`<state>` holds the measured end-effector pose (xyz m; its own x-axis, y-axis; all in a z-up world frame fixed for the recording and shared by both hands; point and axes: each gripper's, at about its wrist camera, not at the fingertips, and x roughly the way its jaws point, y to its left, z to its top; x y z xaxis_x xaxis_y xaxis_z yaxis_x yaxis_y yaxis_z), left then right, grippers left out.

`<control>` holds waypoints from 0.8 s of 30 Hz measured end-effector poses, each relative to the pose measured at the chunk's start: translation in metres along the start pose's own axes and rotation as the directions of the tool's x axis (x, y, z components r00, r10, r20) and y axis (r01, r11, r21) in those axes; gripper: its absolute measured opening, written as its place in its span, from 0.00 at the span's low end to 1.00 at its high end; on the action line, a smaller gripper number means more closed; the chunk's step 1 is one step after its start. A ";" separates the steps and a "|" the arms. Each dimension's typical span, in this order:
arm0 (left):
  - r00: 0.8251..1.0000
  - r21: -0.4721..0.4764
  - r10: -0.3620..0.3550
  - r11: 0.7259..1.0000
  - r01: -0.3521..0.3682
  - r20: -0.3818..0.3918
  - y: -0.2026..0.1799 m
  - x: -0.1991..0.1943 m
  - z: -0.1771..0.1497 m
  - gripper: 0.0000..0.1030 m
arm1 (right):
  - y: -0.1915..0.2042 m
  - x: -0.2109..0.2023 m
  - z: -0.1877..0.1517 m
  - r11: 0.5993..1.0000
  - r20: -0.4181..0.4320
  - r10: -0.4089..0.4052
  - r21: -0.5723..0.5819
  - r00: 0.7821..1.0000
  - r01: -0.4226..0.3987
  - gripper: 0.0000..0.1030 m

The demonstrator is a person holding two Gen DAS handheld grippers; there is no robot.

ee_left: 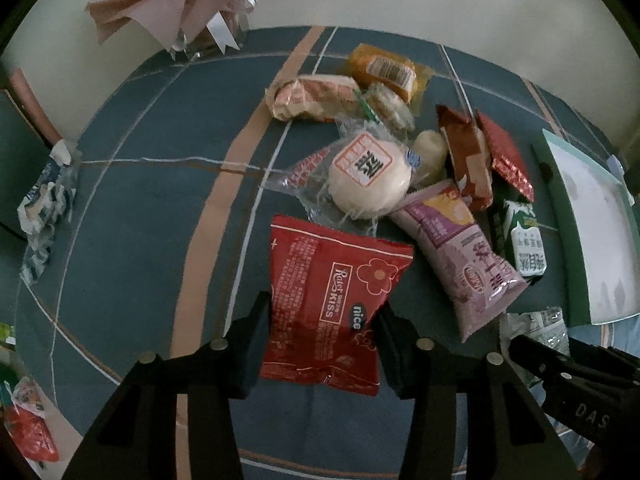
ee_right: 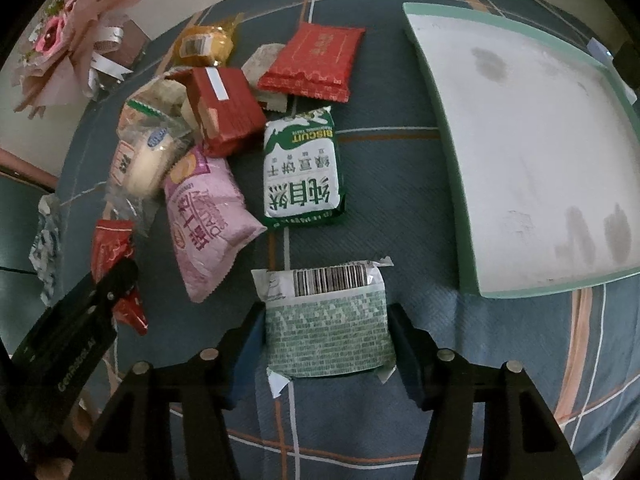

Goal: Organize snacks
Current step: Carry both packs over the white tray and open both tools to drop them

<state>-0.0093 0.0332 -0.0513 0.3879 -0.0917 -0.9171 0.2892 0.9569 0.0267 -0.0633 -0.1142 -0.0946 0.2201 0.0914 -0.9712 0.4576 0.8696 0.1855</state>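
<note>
Left wrist view: the left gripper (ee_left: pixel 322 332) pinches a red snack packet (ee_left: pixel 328 300) over the plaid cloth (ee_left: pixel 140 220). Right wrist view: the right gripper (ee_right: pixel 326 336) clamps a green-patterned packet (ee_right: pixel 326 328) beside the tray (ee_right: pixel 444 160).

Both cameras ride just behind their gripper fingers and look steeply down, close over a blue plaid cloth (ee_left: pixel 132 240). The left view faces the snack pile with the wall beyond; the right view sits further right. Both share the purple packet (ee_left: pixel 460 256), the green biscuit pack (ee_right: pixel 302 172) and the white tray (ee_right: pixel 532 140)
</note>
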 end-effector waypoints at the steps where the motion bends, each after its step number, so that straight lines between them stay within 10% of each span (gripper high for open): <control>1: 1.000 -0.001 0.003 1.000 -0.003 0.007 -0.001 -0.005 0.000 0.48 | -0.001 0.000 0.001 1.000 0.003 0.006 0.003 1.000 -0.006 0.60; 24: 0.988 -0.039 -0.007 0.999 0.013 0.154 -0.033 -0.121 0.030 0.48 | -0.048 -0.095 0.024 0.988 0.160 0.105 0.097 0.982 -0.122 0.60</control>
<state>-0.0397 0.0044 0.0703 0.5164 -0.1399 -0.8449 0.2600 0.9656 -0.0009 -0.0854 -0.1762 -0.0078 0.4019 0.1038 -0.9098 0.5091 0.8005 0.3162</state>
